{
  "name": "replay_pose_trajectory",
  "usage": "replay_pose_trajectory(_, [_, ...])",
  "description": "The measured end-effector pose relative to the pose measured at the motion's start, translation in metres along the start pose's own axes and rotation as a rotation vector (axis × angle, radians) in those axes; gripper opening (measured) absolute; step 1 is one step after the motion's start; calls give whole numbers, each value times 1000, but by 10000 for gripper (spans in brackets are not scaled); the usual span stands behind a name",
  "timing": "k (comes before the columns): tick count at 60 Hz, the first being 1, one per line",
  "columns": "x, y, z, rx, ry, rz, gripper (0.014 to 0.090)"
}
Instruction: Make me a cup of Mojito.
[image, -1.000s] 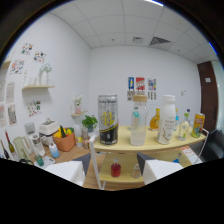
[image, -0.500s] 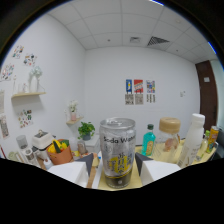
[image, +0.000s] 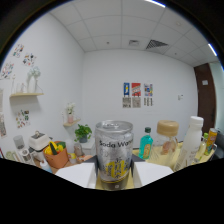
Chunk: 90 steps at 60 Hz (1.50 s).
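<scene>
Standing between the two pale fingers (image: 75, 174) of the gripper (image: 114, 176) is a soda water can (image: 114, 154), upright, its silver lid and pull tab showing above the yellow-and-white label. Each finger sits close beside the can's lower wall, but the contact line is hidden by the dark housing below, so I cannot tell whether the gripper is clamped on it or merely flanking it.

Judging by its look, the can is thin aluminium: stiff enough when full, yet easy to dent, and smooth enough to slip under a weak squeeze. If unopened it will be fairly heavy for its size. The best hold is across the middle of the cylinder, pads flat on opposite sides, below the shoulder and well clear of the rim.

Beyond the can and to its right stand a green bottle (image: 145, 143), a jar with a tan lid (image: 167, 136) and a white bottle (image: 192, 136). Beyond it to the left are an orange pot (image: 56, 156) and a small potted plant (image: 81, 134) on the worktop.
</scene>
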Motion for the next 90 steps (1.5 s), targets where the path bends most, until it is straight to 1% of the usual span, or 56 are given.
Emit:
replay_pose_trajectory(5, [0, -2, -9, 5, -11, 20, 509])
replay_pose_trajectory(15, [15, -14, -48, 54, -27, 25, 503])
replay_pose_trajectory(22, [33, -2, -78, 62, -30, 25, 502])
replay_pose_trajectory(26, [46, 16, -92, 43, -24, 33, 502])
replay_pose_trajectory(32, [66, 57, -108, -6, -7, 33, 502])
replay_pose_trajectory(44, [95, 156, -111, -116, 8, 70, 499])
replay_pose_trajectory(53, [106, 217, -102, -157, 10, 174, 500])
replay_pose_trajectory(61, [106, 241, -98, -170, -17, 339, 502])
replay_pose_trajectory(70, [104, 240, -98, -131, -58, 624, 501])
replay_pose_trajectory(90, [118, 204, -94, -26, -159, 1405, 501])
